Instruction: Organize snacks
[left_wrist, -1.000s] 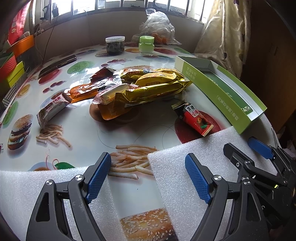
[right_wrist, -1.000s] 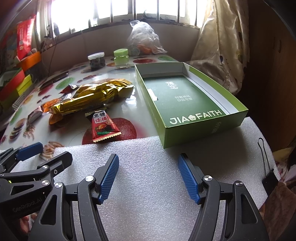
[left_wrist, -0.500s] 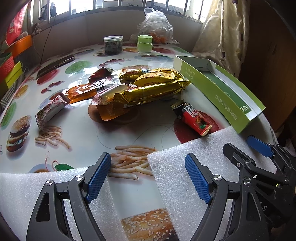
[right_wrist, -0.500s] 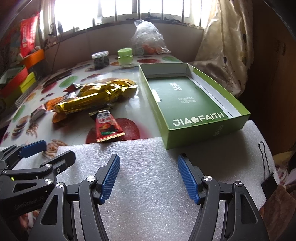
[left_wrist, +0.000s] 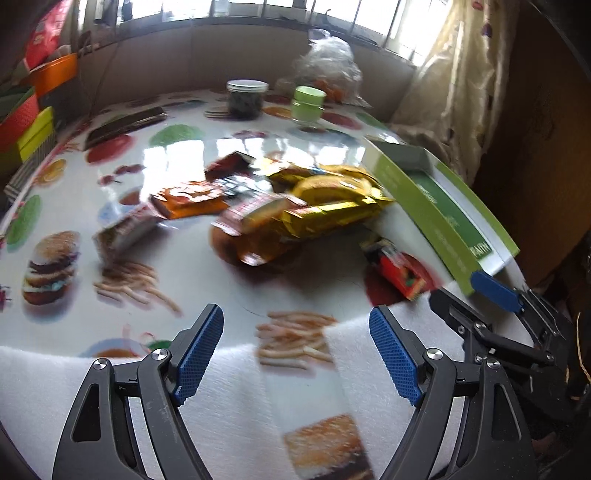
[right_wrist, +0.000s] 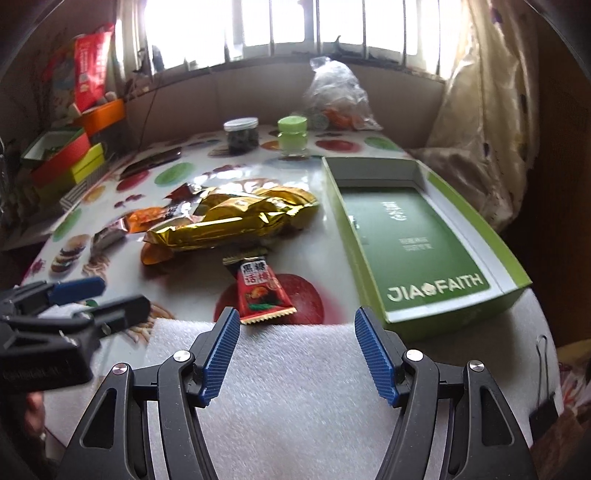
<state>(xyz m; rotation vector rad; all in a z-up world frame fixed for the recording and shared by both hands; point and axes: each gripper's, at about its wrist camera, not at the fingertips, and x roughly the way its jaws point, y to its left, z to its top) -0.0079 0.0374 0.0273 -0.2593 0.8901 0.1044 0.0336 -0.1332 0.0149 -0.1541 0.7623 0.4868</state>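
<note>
A pile of snack packets lies mid-table: gold foil packets (right_wrist: 236, 218) (left_wrist: 332, 206), an orange packet (left_wrist: 188, 197) and a small brown-white packet (left_wrist: 125, 230). A small red packet (right_wrist: 260, 291) (left_wrist: 400, 267) lies alone, nearer me. The open green box (right_wrist: 413, 240) (left_wrist: 439, 210) stands empty to the right. My right gripper (right_wrist: 295, 354) is open over white foam, just short of the red packet. My left gripper (left_wrist: 295, 354) is open and empty above the near table edge, its view blurred.
At the table's far side stand a dark jar (right_wrist: 242, 134), a green jar (right_wrist: 292, 134) and a clear plastic bag (right_wrist: 334, 98). A dark flat object (left_wrist: 125, 123) lies far left. Coloured boxes (right_wrist: 68, 158) stack at the left. White foam sheets (right_wrist: 295, 398) cover the near edge.
Both grippers have moved forward toward the snacks. The right one has shifted left, so the red packet now sits just ahead of its fingers. Both stay open.
</note>
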